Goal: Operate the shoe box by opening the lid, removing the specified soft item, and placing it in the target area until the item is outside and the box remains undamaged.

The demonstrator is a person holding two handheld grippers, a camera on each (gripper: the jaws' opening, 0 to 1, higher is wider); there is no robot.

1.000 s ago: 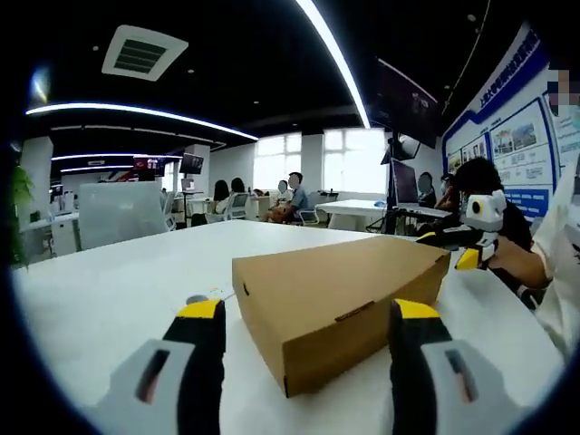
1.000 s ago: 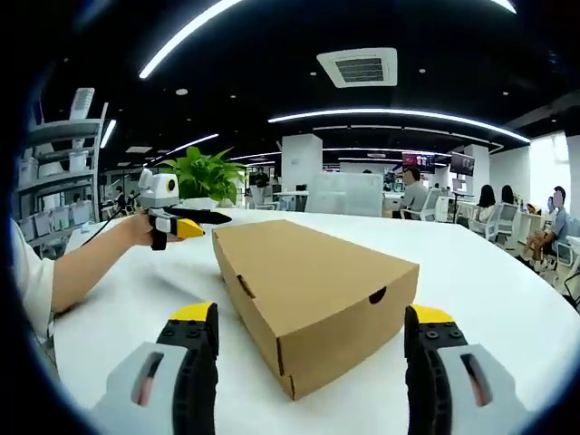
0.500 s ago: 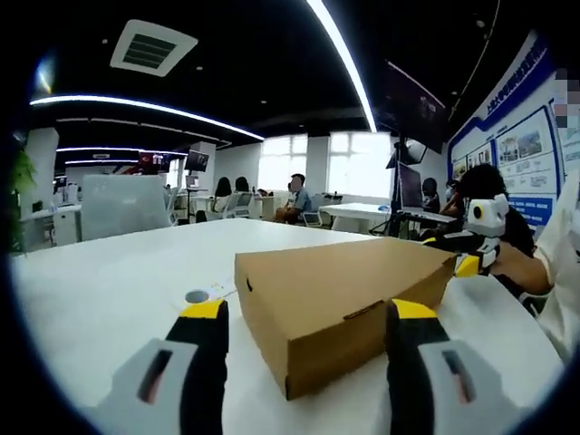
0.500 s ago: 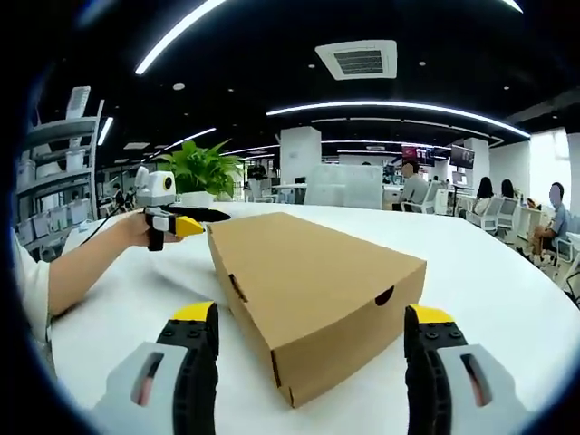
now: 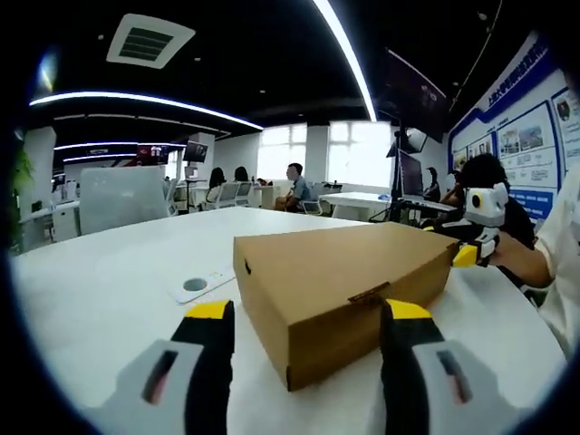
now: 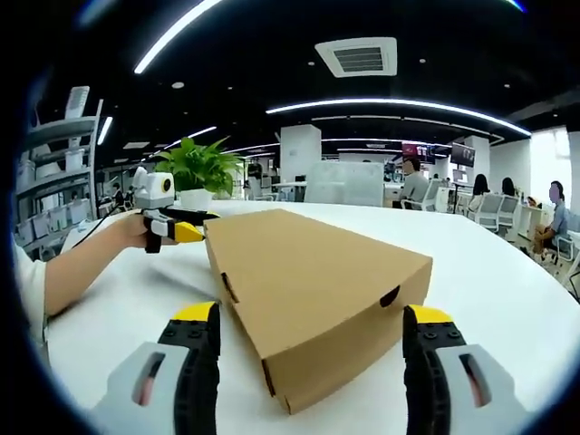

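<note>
**Closed shoe box on white bench**

The white bench point(image 5: 100, 290) carries a cardboard shoe box point(image 5: 344, 285), lid shut, contents hidden. The left claw point(image 5: 304, 322) and right claw point(image 6: 308, 326) each gape wide, empty, flanking its near corner.

In your left gripper view the shoe box point(image 5: 340, 290) lies on the table point(image 5: 100, 299) just ahead of your jaws, its near corner between them, with a small round disc point(image 5: 194, 285) on the table beyond the left jaw. Your right gripper point(image 5: 464, 246) sits past the box's far right end. In your right gripper view the box point(image 6: 313, 294) again lies ahead between the jaws, your left gripper point(image 6: 186, 224) at its far left corner and a potted plant point(image 6: 198, 172) behind that.
</note>
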